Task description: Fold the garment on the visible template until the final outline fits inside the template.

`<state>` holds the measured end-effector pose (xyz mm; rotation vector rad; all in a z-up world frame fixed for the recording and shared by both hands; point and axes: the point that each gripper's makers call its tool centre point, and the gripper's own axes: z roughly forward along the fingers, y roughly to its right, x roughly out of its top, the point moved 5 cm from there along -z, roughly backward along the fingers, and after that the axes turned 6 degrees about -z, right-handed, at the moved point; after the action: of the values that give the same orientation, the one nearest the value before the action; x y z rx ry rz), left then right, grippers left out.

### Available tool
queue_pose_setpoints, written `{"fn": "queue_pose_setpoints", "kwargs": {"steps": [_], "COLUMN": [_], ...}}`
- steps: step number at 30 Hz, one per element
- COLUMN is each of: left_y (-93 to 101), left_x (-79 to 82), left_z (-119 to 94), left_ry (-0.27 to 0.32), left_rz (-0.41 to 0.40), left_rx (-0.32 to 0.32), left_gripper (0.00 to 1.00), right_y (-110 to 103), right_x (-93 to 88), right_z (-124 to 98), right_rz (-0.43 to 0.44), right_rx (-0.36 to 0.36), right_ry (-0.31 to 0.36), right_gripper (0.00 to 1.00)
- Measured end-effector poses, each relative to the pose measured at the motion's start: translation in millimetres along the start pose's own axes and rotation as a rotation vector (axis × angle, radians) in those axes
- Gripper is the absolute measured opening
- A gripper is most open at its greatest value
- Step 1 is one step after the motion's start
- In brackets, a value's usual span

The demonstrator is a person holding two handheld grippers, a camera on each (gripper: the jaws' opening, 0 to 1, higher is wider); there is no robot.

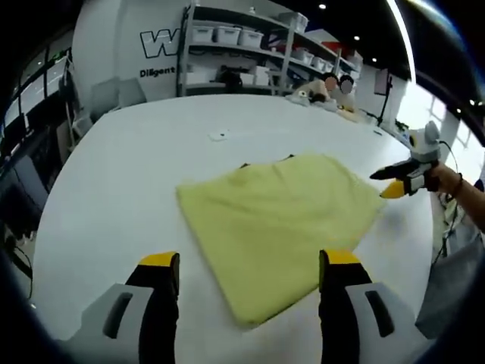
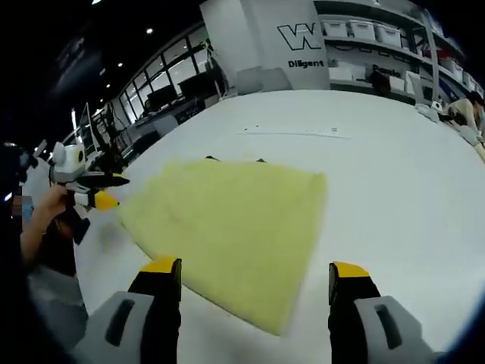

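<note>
A pale yellow garment point(image 1: 280, 227) lies folded into a rough rectangle on the white table point(image 1: 114, 189). Small dark bits of the template point(image 1: 244, 164) peek out from under its far edge. My left gripper point(image 1: 250, 262) hovers open over the garment's near corner, holding nothing. The right gripper point(image 1: 394, 182) comes in from the right, held by a hand just off the cloth's right edge. In the right gripper view the garment point(image 2: 235, 227) spreads ahead, with the dark template bits point(image 2: 212, 158) at its far side. My right gripper point(image 2: 254, 267) is open and holds nothing. The left gripper point(image 2: 112, 191) is by the cloth's left corner.
A small white label point(image 1: 218, 136) and a paper strip point(image 2: 295, 132) lie on the table beyond the garment. Shelves with white boxes point(image 1: 227, 34) stand behind the table. A person point(image 1: 322, 87) sits at the far edge among small items. The table edge curves near the left.
</note>
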<state>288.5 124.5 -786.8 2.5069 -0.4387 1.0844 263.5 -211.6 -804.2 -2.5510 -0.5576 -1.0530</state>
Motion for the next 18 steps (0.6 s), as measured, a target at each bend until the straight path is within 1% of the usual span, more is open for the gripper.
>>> {"fn": "queue_pose_setpoints", "kwargs": {"steps": [4,5,9,12,13,16,18], "left_y": [-0.6,-2.8,-4.3,-5.5,-6.5,-8.6,-10.4], "left_x": [-8.4,-10.7,-16.9,-22.1,-28.9,-34.7,-38.7], "left_z": [-3.6,-4.0,-6.1,-6.6,-8.6,-10.8,-11.9], "left_ry": [-0.009,-0.002,0.006,-0.009,-0.032,-0.031,-0.033], "left_rz": [0.014,0.015,0.012,0.027,0.047,0.044,0.033], "left_rx": [-0.004,-0.001,-0.008,-0.006,0.004,-0.001,-0.006], "left_gripper": [0.71,0.71,0.70,0.67,0.67,0.65,0.59], "right_y": [0.4,0.9,-0.7,-2.5,-4.8,-5.4,-4.5], "right_x": [-10.4,-13.8,-18.1,-21.4,-24.1,-27.3,-29.1], "right_z": [-3.5,-5.2,-9.0,-11.4,-13.6,-14.5,-14.3], "right_rz": [-0.009,-0.013,-0.022,-0.029,-0.052,-0.079,-0.084], "right_rx": [0.004,0.005,0.008,0.008,0.008,0.003,0.000], "right_ry": [-0.013,-0.014,-0.013,-0.017,-0.013,-0.017,-0.020], "right_gripper": [0.78,0.77,0.73,0.67,0.62,0.56,0.53]}}
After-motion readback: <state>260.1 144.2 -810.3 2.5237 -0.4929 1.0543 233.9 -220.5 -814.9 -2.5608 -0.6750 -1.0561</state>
